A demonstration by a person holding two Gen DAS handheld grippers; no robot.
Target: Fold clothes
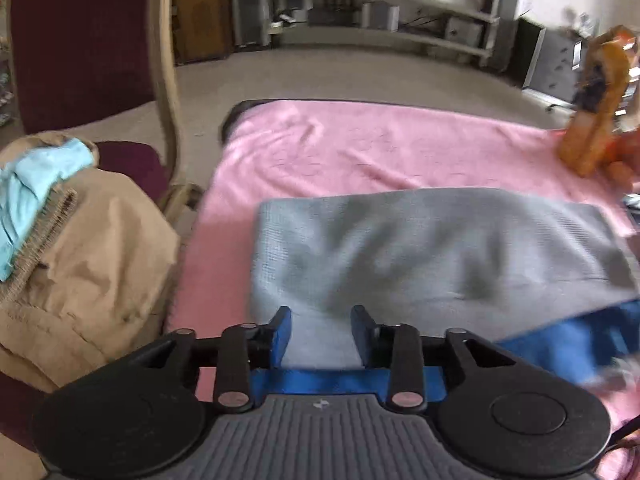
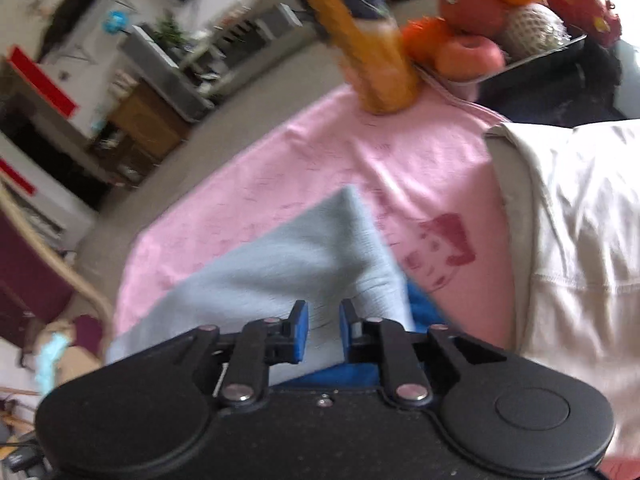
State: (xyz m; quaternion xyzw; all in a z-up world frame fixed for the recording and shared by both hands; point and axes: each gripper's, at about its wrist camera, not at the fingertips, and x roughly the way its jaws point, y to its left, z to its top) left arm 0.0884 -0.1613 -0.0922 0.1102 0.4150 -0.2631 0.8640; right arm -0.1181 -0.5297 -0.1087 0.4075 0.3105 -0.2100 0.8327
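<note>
A grey garment (image 1: 420,248) lies folded on the pink cloth (image 1: 360,148) that covers the table, with a blue garment (image 1: 568,344) showing under its near edge. My left gripper (image 1: 320,332) is open just above the grey garment's near left edge, with nothing pinched between its blue pads. In the right wrist view the grey garment (image 2: 288,264) rises to a point, and wrinkles run toward my right gripper (image 2: 323,330). Its pads stand close together with a fold of the grey fabric between them. A strip of the blue garment (image 2: 424,308) shows beside it.
A maroon chair (image 1: 80,48) at the left holds a tan garment (image 1: 100,248) and a light blue one (image 1: 28,200). An orange object (image 1: 592,112) stands at the table's far right by a tray of fruit (image 2: 492,48). A cream garment (image 2: 580,240) lies at the right.
</note>
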